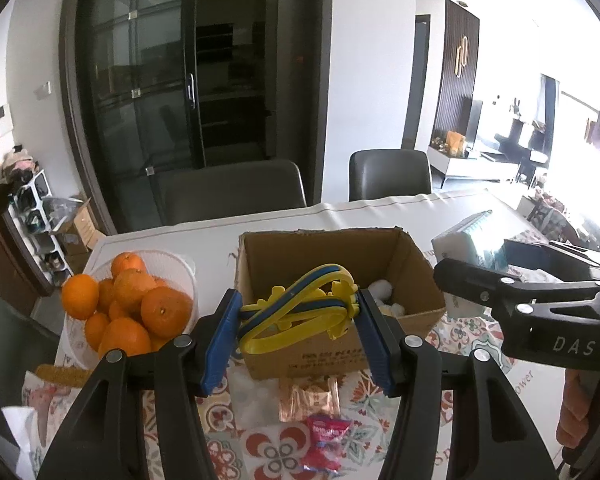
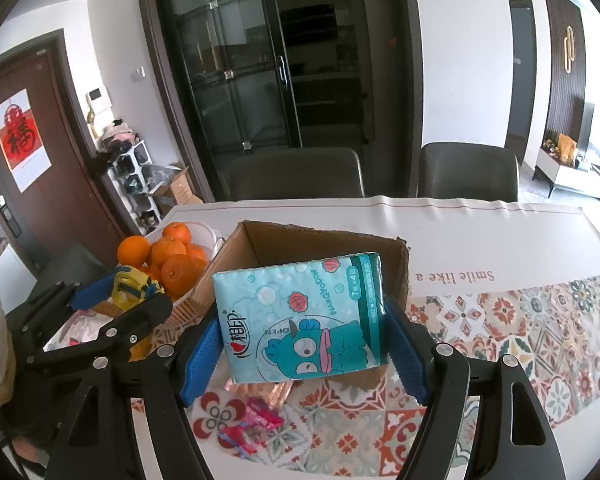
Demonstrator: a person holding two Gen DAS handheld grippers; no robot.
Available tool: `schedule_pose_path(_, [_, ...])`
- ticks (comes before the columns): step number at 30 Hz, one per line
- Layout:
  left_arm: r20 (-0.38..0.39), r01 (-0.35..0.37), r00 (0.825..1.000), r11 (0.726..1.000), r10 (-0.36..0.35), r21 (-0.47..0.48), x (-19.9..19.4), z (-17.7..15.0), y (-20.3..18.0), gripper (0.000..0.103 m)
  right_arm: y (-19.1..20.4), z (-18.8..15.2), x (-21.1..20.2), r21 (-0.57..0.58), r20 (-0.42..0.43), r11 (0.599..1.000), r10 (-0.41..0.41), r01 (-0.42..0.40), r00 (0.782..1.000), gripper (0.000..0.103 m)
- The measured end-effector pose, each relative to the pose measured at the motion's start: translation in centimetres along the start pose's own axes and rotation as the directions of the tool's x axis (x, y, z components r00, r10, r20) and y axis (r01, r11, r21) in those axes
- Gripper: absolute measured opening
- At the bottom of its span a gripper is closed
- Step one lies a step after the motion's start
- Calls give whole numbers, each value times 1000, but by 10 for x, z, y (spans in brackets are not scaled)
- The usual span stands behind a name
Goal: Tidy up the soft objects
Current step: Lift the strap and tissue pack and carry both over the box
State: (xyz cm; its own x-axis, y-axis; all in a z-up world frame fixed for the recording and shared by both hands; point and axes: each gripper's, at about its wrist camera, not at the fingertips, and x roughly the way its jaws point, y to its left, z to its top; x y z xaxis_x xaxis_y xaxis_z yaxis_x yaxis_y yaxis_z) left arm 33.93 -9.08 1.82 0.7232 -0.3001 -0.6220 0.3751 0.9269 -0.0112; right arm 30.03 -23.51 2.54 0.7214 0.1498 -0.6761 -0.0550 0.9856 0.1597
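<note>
Blue pads of the right gripper pinch the teal tissue pack just short of the cardboard box; at its nine o'clock the left gripper clamps a floppy yellow-and-blue strap toy at the box's near edge. Released early, either would likely drop outside; beyond, the two tools could collide over one small opening, or knock the oranges
</note>
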Motion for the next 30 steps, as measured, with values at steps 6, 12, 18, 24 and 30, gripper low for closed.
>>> schedule_pose_path(6, [-27,15,1000,999,-14,34,25,14,3,57,-3,10,19,-2,-25,1000,1,-1,1000,75])
schedule_pose_path(12, [-66,27,998,998,-24,54,52,23,6,57,-9,18,41,-13,-61,1000,-6,6,998,75])
schedule_pose_path(18, [-104,31,994,997,-23,76,78,26,8,57,-19,26,68,2,-117,1000,5,-5,993,75])
schedule_pose_path(24, [-147,37,989,995,-23,91,105,29,12,57,-25,31,96,-2,-179,1000,3,-3,984,75])
schedule_pose_path(30, [-188,48,982,993,-27,108,125,28,12,57,-33,32,122,8,-246,1000,10,-8,969,75])
